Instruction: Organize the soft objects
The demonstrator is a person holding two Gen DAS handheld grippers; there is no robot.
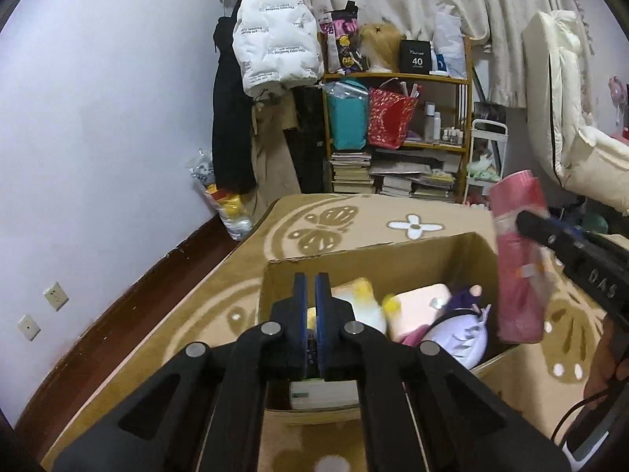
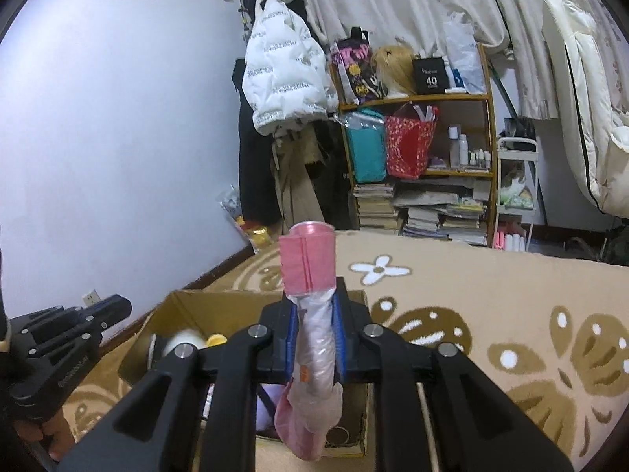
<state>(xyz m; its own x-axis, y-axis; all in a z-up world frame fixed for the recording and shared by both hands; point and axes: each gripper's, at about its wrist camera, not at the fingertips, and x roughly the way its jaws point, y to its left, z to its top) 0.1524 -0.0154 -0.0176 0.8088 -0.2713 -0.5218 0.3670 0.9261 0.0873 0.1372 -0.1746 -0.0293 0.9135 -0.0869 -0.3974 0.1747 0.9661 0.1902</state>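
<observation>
Right gripper (image 2: 316, 338) jaws clamping pink roll (image 2: 310, 275) upright, hovering above cardboard box (image 1: 464, 246). Left gripper (image 1: 311, 314) jaws pressed together, gripping nothing, over box's near-left side. Plush toys (image 1: 464, 334) lying inside, box sitting on carpet (image 2: 491, 295).

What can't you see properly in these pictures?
- Left wrist view: the left gripper hides the near part of the cardboard box.
- Left wrist view: the pink roll is motion-blurred.
- Right wrist view: the right gripper and roll cover most of the box's inside.

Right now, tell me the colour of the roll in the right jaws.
Pink roll, clearest in the right wrist view.
</observation>
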